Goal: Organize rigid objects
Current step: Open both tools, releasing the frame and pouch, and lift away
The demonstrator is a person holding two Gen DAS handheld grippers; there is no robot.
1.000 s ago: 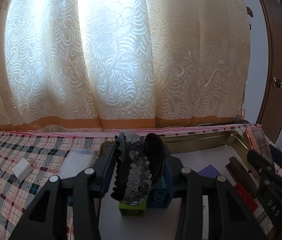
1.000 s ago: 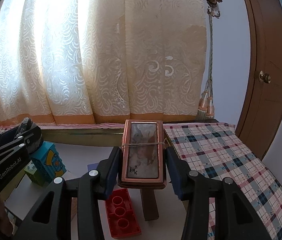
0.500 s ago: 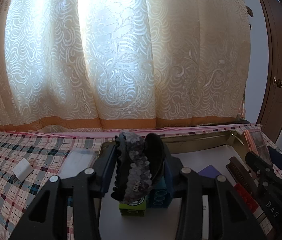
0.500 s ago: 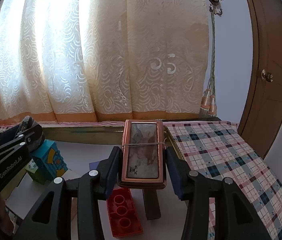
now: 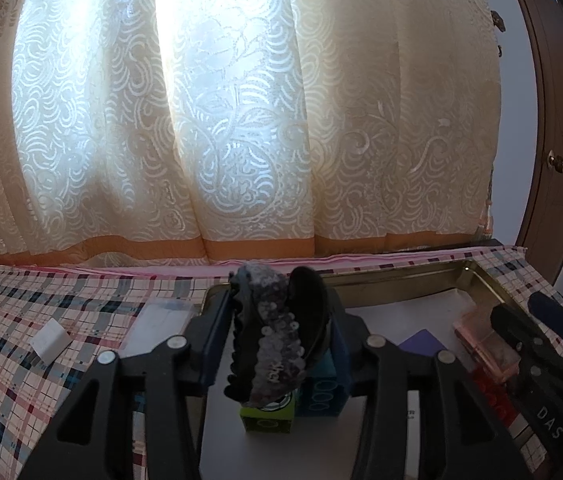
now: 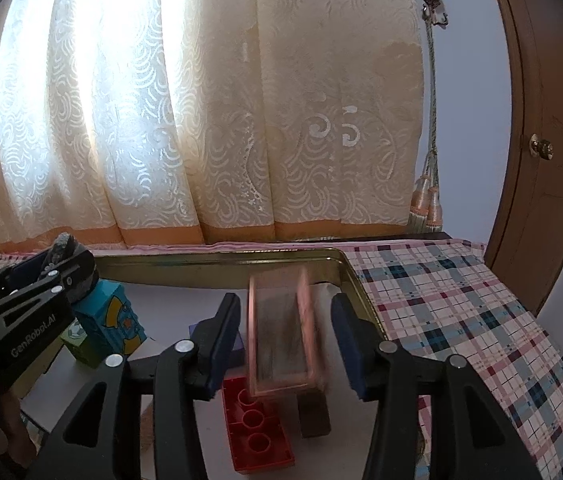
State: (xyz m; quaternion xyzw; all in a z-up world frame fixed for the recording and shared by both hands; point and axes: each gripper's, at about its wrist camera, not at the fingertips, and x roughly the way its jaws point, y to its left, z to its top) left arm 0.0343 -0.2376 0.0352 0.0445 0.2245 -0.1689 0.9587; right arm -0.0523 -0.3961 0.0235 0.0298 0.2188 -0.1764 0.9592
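My left gripper [image 5: 277, 336] is shut on a black sequined hair claw clip [image 5: 275, 332] and holds it above the gold metal tray [image 5: 401, 280]. My right gripper [image 6: 285, 336] is open. A copper-framed clear case [image 6: 281, 340], blurred, drops between its fingers onto the red brick [image 6: 257, 436] and a dark bar [image 6: 313, 412] in the tray [image 6: 217, 258]. The case also shows in the left wrist view [image 5: 485, 344], at the right beside the right gripper [image 5: 541, 344]. The left gripper shows in the right wrist view [image 6: 61, 268].
A blue printed block [image 6: 115, 322] and a green block [image 6: 79, 340] stand in the tray's left part, with a purple piece [image 5: 421, 340] behind. A white card [image 5: 49, 338] and a clear packet [image 5: 161, 320] lie on the checked tablecloth [image 5: 21, 340]. Curtains hang behind.
My right gripper has opened and let go of the copper-framed case, which is falling into the tray. My left gripper still holds the hair clip in the same place.
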